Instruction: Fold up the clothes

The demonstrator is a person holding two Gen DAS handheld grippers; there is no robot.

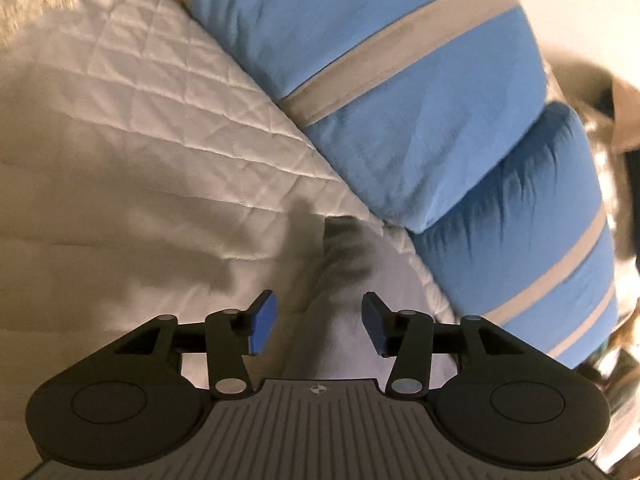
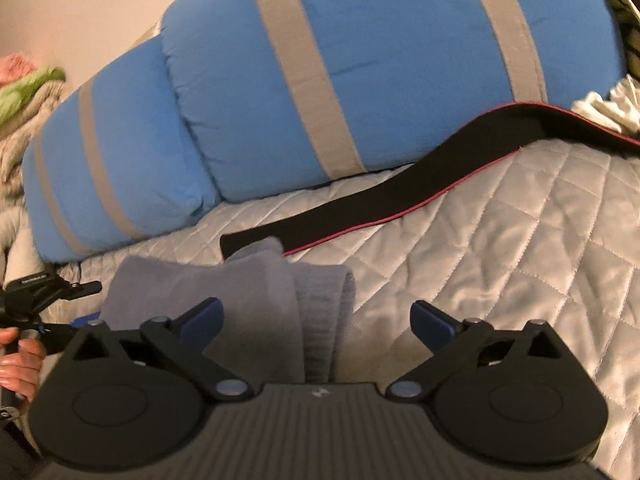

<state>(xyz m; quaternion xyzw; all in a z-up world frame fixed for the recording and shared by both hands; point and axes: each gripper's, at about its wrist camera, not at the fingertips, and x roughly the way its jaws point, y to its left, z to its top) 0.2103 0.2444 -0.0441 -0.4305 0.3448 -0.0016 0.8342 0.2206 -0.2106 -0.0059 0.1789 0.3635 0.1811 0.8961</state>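
A grey garment [image 2: 256, 300] lies folded on the quilted bed cover, with a ribbed cuff [image 2: 324, 312] on its right side. My right gripper [image 2: 316, 320] is open just above it, and the fingers straddle the cloth without touching. In the left wrist view the same grey garment [image 1: 340, 300] runs up between the open fingers of my left gripper [image 1: 318, 322]. The left gripper also shows at the left edge of the right wrist view [image 2: 52, 288], held by a hand.
A large blue pillow with grey stripes [image 2: 320, 80] lies along the far side of the bed [image 1: 400, 80]. A black strip with red edging [image 2: 400, 196] lies across the quilt [image 2: 500, 240]. Other clothes are piled at the far left [image 2: 24, 88].
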